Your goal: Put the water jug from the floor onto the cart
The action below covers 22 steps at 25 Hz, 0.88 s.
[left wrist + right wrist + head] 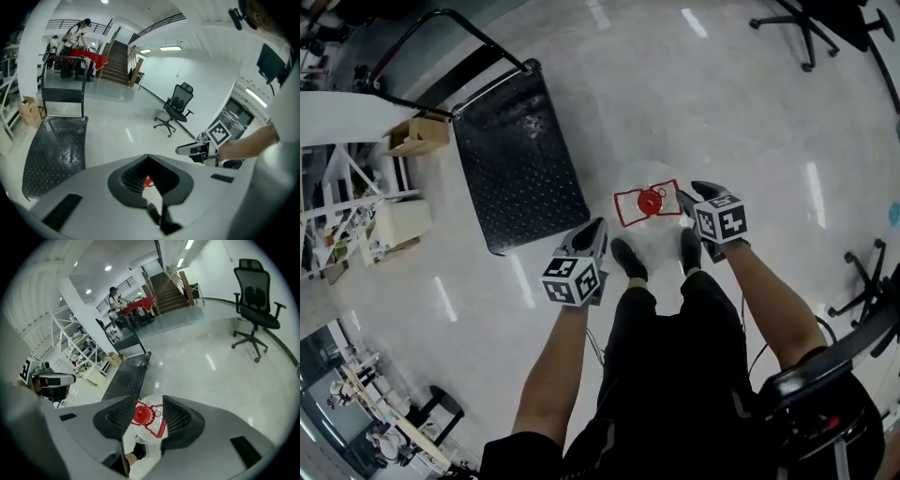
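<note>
The clear water jug with a red cap and red handle stands on the floor just past the person's shoes. To its left lies the black flat cart, its handle at the far end. My right gripper hangs over the jug's right side, jaws open; in the right gripper view the red cap shows below the gap, untouched by either pad. My left gripper is left of the jug, between it and the cart, shut and empty. A sliver of red shows behind its jaws.
A cardboard box and white shelves stand left of the cart. Black office chairs are on the floor beyond, one in the left gripper view. A chair base is at the right. People stand far off by stairs.
</note>
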{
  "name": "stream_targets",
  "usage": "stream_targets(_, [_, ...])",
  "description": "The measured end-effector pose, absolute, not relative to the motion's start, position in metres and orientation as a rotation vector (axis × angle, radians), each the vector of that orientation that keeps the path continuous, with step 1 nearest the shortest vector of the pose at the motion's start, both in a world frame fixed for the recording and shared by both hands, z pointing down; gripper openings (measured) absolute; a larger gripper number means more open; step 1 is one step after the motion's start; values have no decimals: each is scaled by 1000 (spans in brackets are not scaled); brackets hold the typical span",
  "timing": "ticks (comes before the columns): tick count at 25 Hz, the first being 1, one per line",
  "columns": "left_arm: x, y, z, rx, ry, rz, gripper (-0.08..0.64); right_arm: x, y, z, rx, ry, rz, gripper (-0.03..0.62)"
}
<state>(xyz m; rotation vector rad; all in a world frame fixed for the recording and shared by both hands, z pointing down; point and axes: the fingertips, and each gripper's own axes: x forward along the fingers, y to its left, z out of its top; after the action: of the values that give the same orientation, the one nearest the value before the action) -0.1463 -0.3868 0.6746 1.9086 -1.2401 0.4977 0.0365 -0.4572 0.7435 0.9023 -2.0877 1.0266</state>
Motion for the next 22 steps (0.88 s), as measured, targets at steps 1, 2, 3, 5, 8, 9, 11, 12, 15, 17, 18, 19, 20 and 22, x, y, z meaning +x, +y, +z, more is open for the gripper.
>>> stream_targets(1, [-147,-385,690,1877,-1228,506,-9,37,-454,762,896,-2056,1042,163])
stream_targets(2, [-148,-382,707,1839,-1220,511,-8,39,-452,779,895,-2029,1050,163])
stream_targets(3, [-149,-379,725,1796,-1214,512,-9,42,-451,795,899,-2005,1047,163])
stream_targets(5, [-151,-369,758,1710,-1208,514,-9,47,-445,823,907,-1971,1031,163])
stream_targets(8, [-155,-358,797,1641,-1192,536,-9,48,-434,856,916,-1931,1099,163])
stream_targets(9, [-155,-358,808,1628,-1182,539,-8,47,-433,865,926,-1916,1130,163])
stream_targets(11, [-153,-360,829,1605,-1162,541,-9,48,-433,882,942,-1893,1160,163])
stream_targets(12, [-152,-360,839,1587,-1156,537,-9,49,-433,889,944,-1885,1162,163])
stream_targets(15, [-149,-361,863,1539,-1135,507,-9,49,-429,903,938,-1862,1155,163])
stream_targets(17, [-144,-363,870,1541,-1116,495,-9,47,-428,907,935,-1854,1154,161])
stream_targets(18, [-142,-364,873,1547,-1113,497,-9,46,-428,908,932,-1858,1157,161])
stream_targets(19, [-141,-365,875,1550,-1117,505,-9,46,-428,908,927,-1865,1158,161])
stream_targets(20, [-140,-365,879,1547,-1125,518,-9,45,-427,909,921,-1871,1158,161])
stream_targets(22, [-140,-365,886,1534,-1128,540,29,43,-425,910,907,-1869,1156,161])
